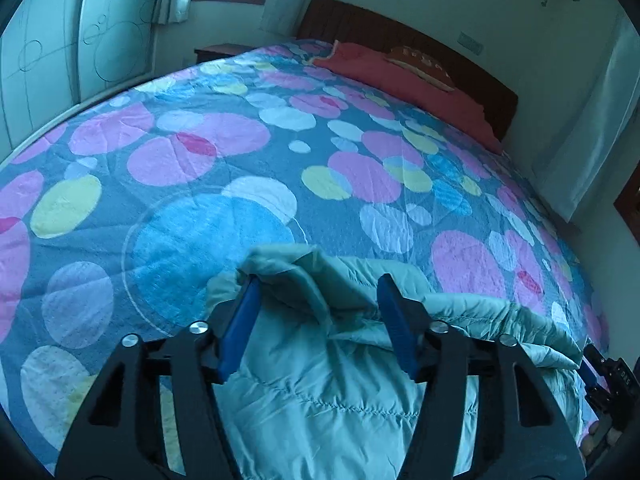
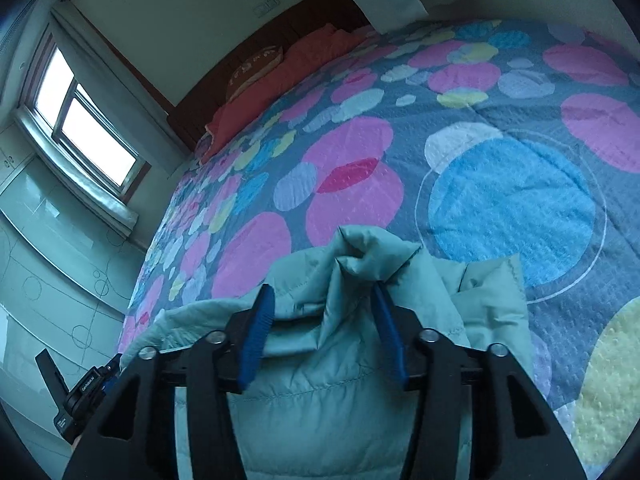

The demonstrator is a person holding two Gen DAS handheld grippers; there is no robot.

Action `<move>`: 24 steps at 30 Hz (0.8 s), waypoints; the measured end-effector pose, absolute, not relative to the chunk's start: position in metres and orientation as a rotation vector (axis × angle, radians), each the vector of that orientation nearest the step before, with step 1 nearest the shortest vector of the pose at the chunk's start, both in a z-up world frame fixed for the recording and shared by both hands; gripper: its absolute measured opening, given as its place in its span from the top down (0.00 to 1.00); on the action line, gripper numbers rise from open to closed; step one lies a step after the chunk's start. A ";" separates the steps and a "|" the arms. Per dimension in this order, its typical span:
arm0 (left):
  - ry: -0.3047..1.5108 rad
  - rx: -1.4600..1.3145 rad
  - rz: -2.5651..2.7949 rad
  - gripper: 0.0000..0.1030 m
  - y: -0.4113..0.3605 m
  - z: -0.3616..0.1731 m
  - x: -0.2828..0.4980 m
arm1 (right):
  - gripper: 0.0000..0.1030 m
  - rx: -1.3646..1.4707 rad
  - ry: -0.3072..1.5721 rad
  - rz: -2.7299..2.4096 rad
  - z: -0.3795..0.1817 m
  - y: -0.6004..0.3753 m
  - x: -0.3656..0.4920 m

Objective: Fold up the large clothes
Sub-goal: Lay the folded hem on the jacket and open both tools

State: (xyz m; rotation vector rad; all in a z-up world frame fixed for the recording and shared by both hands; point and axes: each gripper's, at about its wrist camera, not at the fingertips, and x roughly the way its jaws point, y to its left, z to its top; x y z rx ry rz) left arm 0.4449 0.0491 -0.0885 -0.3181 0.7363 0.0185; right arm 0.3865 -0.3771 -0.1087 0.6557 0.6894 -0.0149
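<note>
The pale green quilted jacket [image 1: 320, 380] lies bunched at the near edge of the bed [image 1: 200, 152], while the left gripper [image 1: 316, 288] and right gripper [image 2: 322, 296] hold their fingers spread apart around raised folds, pressing nothing.

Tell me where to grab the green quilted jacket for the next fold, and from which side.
Take the green quilted jacket by its bunched far edge, which stands up in ridges. Come from the near side, where the left claw and right claw already straddle it, open.
</note>
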 end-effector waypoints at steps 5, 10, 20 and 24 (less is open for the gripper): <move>0.712 -0.246 -0.004 0.39 0.041 -0.079 0.441 | 0.47 0.524 0.740 -0.002 -0.107 -0.354 0.398; 0.744 -0.125 0.018 0.40 0.027 -0.096 0.461 | 0.47 0.385 0.824 0.013 -0.121 -0.329 0.435; 0.874 -0.023 0.085 0.40 0.016 -0.142 0.504 | 0.47 0.267 0.941 -0.030 -0.158 -0.313 0.474; 0.826 -0.037 0.058 0.40 0.017 -0.127 0.494 | 0.47 0.257 0.903 -0.049 -0.143 -0.318 0.462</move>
